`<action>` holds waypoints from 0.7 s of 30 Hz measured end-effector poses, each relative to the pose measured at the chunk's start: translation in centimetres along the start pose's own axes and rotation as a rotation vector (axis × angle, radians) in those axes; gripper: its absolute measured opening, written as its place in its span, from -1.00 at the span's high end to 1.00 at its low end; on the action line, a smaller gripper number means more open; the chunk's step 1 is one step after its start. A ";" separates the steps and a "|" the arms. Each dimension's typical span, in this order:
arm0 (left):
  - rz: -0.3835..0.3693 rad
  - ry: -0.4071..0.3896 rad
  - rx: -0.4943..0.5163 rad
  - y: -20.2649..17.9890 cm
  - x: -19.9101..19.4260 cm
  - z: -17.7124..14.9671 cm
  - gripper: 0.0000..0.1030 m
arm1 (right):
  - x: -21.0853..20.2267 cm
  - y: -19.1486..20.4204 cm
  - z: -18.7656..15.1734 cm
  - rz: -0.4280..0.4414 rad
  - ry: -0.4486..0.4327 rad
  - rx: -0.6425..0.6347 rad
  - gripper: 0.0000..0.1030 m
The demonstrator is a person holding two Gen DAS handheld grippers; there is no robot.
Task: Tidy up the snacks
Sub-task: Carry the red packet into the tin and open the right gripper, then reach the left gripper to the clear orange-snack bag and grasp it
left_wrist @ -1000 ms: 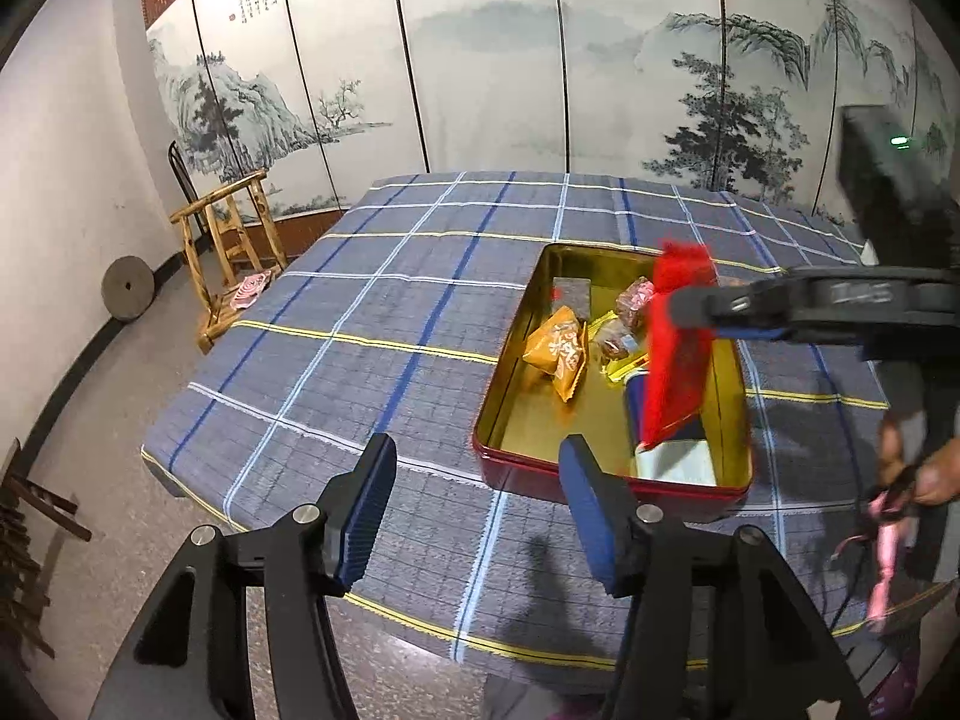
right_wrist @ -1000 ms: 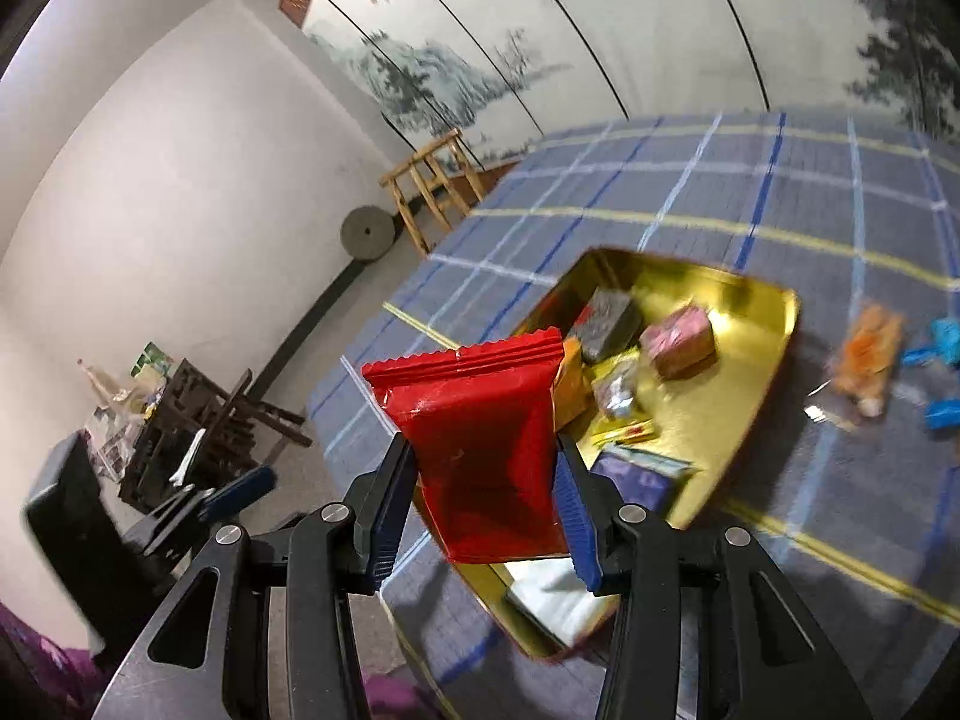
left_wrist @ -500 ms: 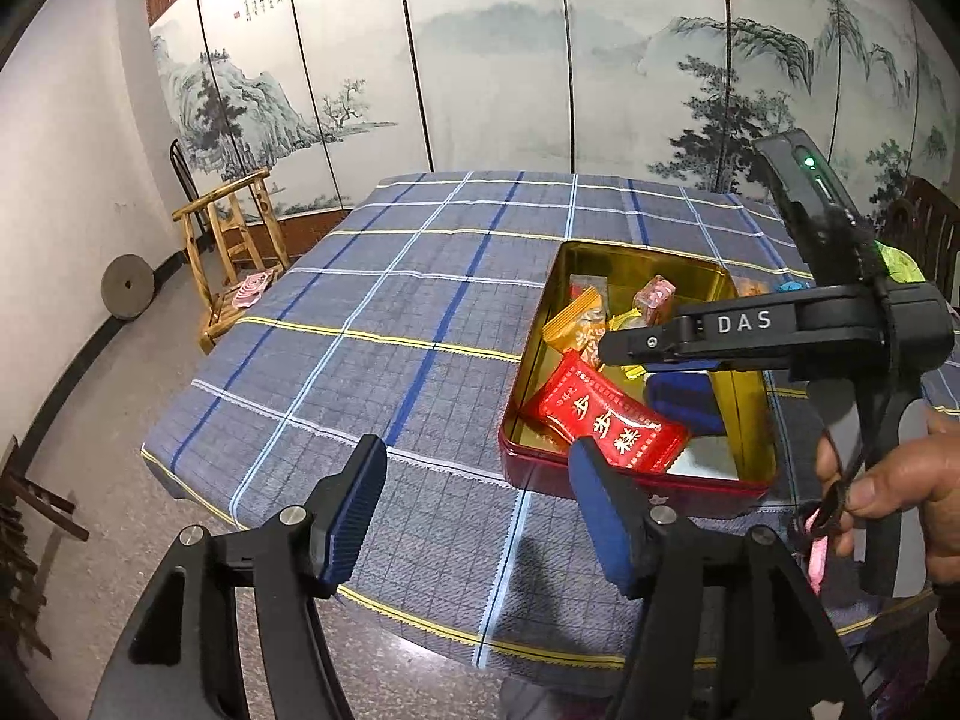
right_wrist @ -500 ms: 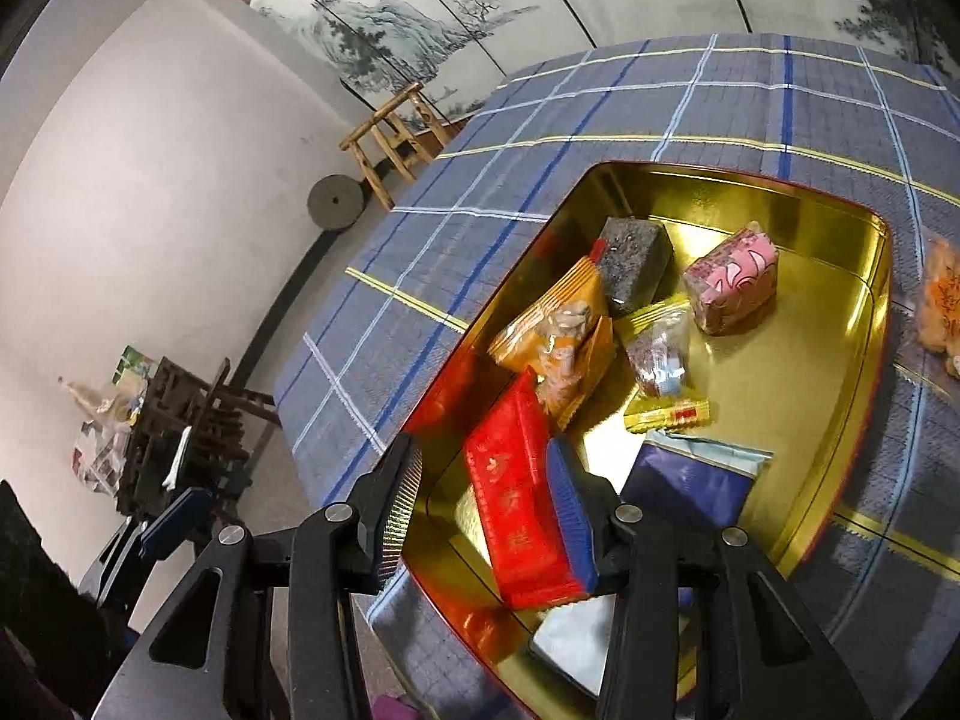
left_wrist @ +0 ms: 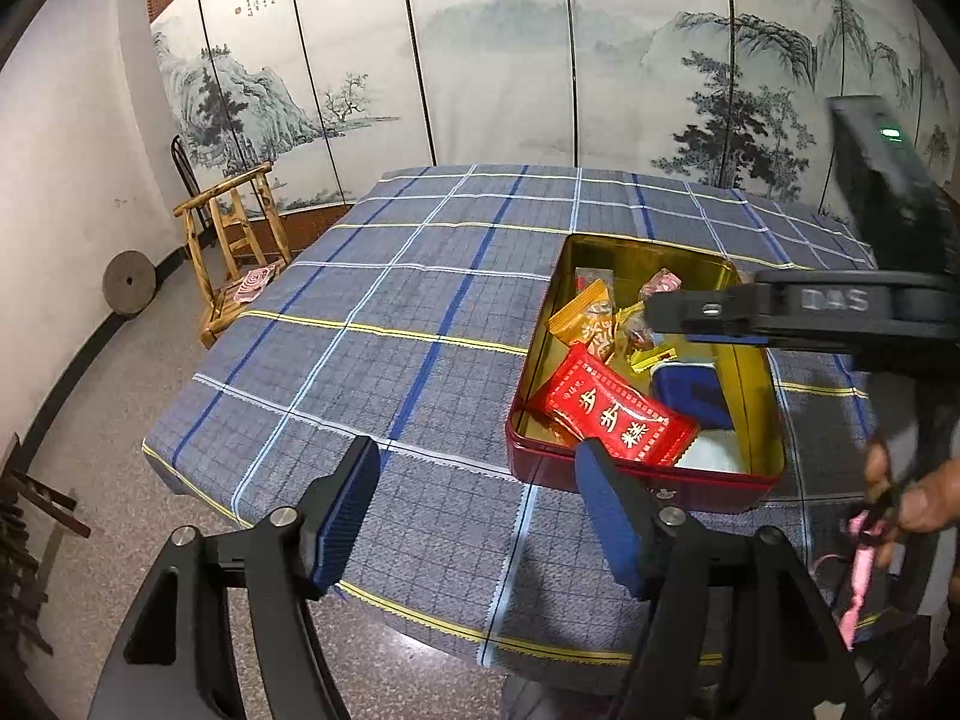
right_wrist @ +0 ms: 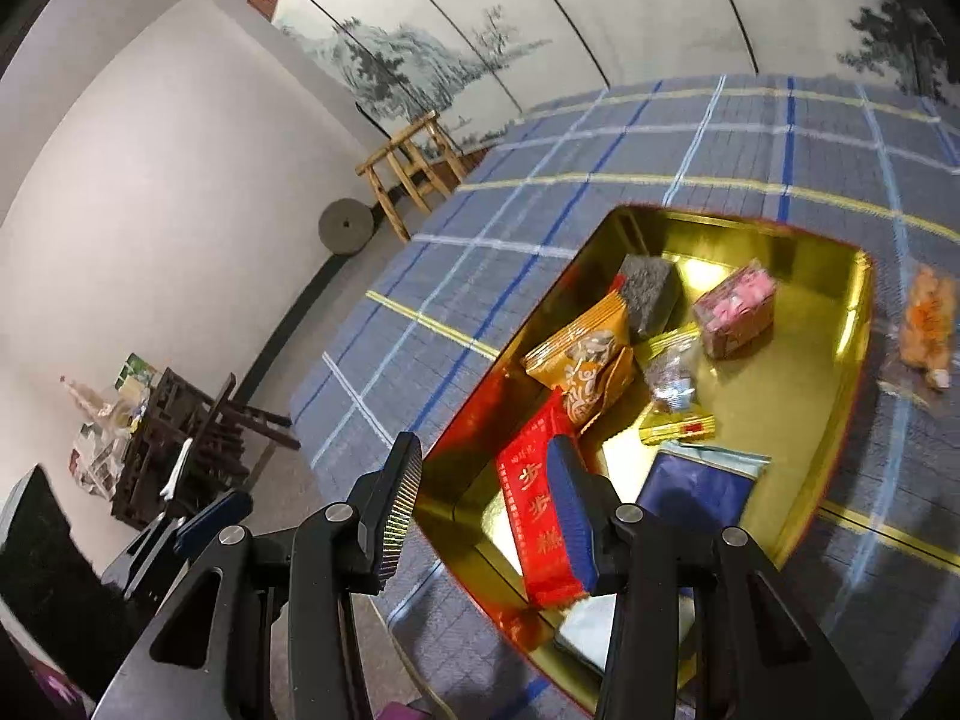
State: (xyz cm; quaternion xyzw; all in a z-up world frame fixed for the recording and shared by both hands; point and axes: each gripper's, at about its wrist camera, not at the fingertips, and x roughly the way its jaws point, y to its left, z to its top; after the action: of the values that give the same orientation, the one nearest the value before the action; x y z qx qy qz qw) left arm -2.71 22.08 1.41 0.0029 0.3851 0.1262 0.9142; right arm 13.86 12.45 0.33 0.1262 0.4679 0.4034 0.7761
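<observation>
While left gripper (left_wrist: pixel 474 510) hangs off table (left_wrist: pixel 372 324) edge, jaws opening, empty; right gripper (right_wrist: pixel 480 504) above tin (right_wrist: pixel 852 324), jaws part open, holding nothing. Red snack packet (right_wrist: pixel 534 516) lies inside tin's near end, released. Orange snack (right_wrist: pixel 927 324) beyond, on cloth, unsorted.

Red packet (left_wrist: pixel 615 417) in tin (left_wrist: pixel 600 480), plaid cloth (left_wrist: pixel 390 312)

Both wrist views angled down, sharing tin (left_wrist: pixel 645 483).
</observation>
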 end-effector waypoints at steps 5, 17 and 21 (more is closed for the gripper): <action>0.003 0.001 0.021 -0.8 0.0 -0.1 -0.36 | -3.8 -0.7 -1.5 -0.078 -0.064 -0.042 0.10; 0.005 0.010 0.094 -4.1 -0.1 0.1 -0.51 | -13.0 -11.7 -6.8 -0.315 -0.177 0.161 -0.06; 0.002 0.018 0.122 -5.4 0.0 0.4 -0.55 | -16.0 -15.1 -8.7 -0.441 -0.199 0.192 -0.18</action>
State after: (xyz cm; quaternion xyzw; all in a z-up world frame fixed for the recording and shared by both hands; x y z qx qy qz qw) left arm -1.18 16.87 1.16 0.0581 0.4002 0.1033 0.9087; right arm 10.50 -10.77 -2.92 0.1333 0.4414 0.1636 0.8721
